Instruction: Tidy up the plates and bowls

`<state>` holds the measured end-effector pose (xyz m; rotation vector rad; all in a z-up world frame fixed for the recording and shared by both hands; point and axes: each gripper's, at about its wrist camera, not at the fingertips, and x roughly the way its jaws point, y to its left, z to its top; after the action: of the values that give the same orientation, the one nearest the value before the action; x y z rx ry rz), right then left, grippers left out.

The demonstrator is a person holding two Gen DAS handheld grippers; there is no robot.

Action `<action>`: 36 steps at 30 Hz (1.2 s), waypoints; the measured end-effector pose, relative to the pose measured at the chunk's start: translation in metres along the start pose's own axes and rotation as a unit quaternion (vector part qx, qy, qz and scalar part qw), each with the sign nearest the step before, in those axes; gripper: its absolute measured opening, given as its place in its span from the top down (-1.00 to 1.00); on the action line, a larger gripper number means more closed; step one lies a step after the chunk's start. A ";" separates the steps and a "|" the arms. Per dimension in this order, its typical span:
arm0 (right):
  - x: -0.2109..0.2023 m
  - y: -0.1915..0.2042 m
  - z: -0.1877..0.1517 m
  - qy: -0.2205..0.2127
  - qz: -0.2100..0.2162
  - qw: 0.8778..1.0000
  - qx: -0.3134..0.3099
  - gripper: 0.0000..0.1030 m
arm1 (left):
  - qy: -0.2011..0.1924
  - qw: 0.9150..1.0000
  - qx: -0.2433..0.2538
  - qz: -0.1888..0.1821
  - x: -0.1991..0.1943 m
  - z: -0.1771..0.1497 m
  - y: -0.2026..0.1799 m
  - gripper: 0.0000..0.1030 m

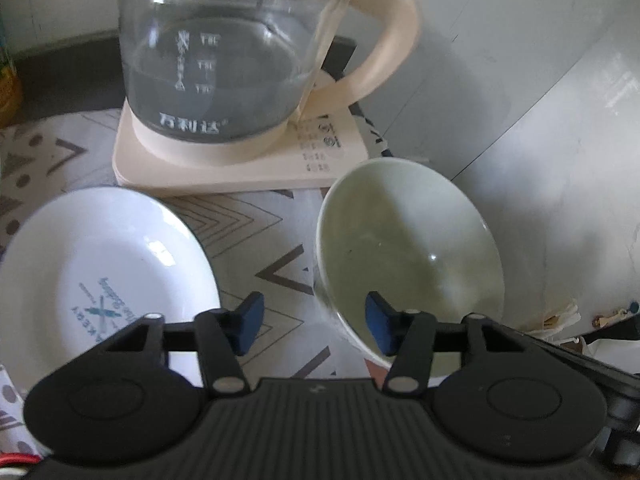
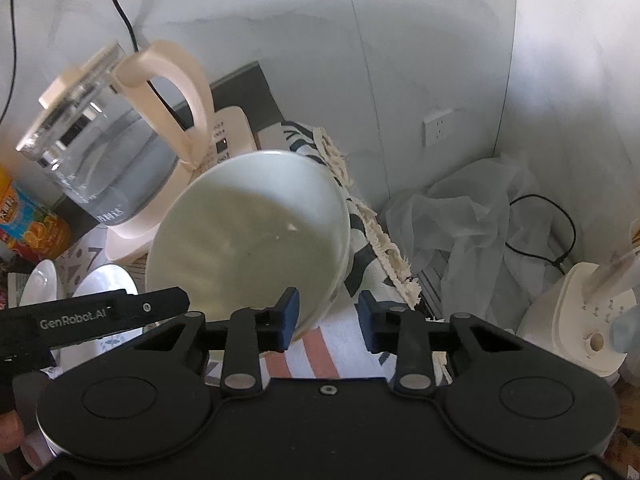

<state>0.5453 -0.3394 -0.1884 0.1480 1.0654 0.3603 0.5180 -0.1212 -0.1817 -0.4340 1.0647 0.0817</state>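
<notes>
A pale green bowl (image 1: 408,248) stands on the patterned cloth, in front of the kettle's base. My left gripper (image 1: 315,326) straddles its near left rim: the right blue pad (image 1: 378,326) is inside the bowl and the left pad (image 1: 250,326) hangs outside over the cloth with a wide gap. In the right wrist view my right gripper (image 2: 328,316) straddles the bowl (image 2: 248,240) at its near right rim, one pad (image 2: 288,316) over the inside and the other (image 2: 368,316) outside, apart from the wall. A white plate (image 1: 104,264) with blue print lies to the left.
A glass kettle (image 1: 224,60) with a cream handle sits on its cream base (image 1: 240,172) behind the dishes. The wall (image 1: 540,160) is close on the right. White plates (image 2: 108,284), a juice bottle (image 2: 28,220), crumpled plastic (image 2: 472,216) and a cream appliance (image 2: 580,312) also show.
</notes>
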 end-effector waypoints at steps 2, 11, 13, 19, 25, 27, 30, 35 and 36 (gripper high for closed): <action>0.005 0.002 -0.001 0.004 0.001 1.000 -0.003 0.42 | 0.005 1.000 0.001 0.002 0.007 0.000 0.000 0.20; 0.005 0.019 -0.006 -0.010 -0.029 0.999 -0.037 0.59 | 0.005 1.000 0.008 -0.014 0.010 -0.001 -0.005 0.65; -0.002 0.021 -0.010 -0.015 -0.030 0.999 -0.043 0.60 | 0.000 1.000 0.011 -0.017 0.004 -0.004 -0.004 0.65; -0.028 0.028 -0.017 -0.042 -0.027 0.998 -0.036 0.60 | -0.013 1.000 0.009 -0.024 -0.020 -0.010 -0.003 0.65; -0.056 0.040 -0.025 -0.064 -0.022 0.997 -0.033 0.60 | -0.035 0.999 0.010 -0.040 -0.055 -0.013 0.000 0.65; -0.065 0.046 -0.028 -0.069 -0.021 0.997 -0.034 0.60 | -0.044 0.998 0.013 -0.041 -0.066 -0.016 0.002 0.65; -0.077 0.056 -0.034 -0.082 -0.023 0.995 -0.042 0.60 | -0.051 0.998 0.017 -0.038 -0.082 -0.021 0.006 0.65; -0.095 0.070 -0.046 -0.101 -0.018 0.994 -0.037 0.60 | -0.063 0.997 0.024 -0.044 -0.105 -0.031 0.018 0.65; -0.098 0.073 -0.049 -0.102 -0.016 0.994 -0.037 0.60 | -0.065 0.997 0.024 -0.045 -0.109 -0.033 0.021 0.65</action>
<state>0.4446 -0.3094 -0.1097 0.0986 0.8498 0.3475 0.4313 -0.0997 -0.1080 -0.4272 0.9154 0.0050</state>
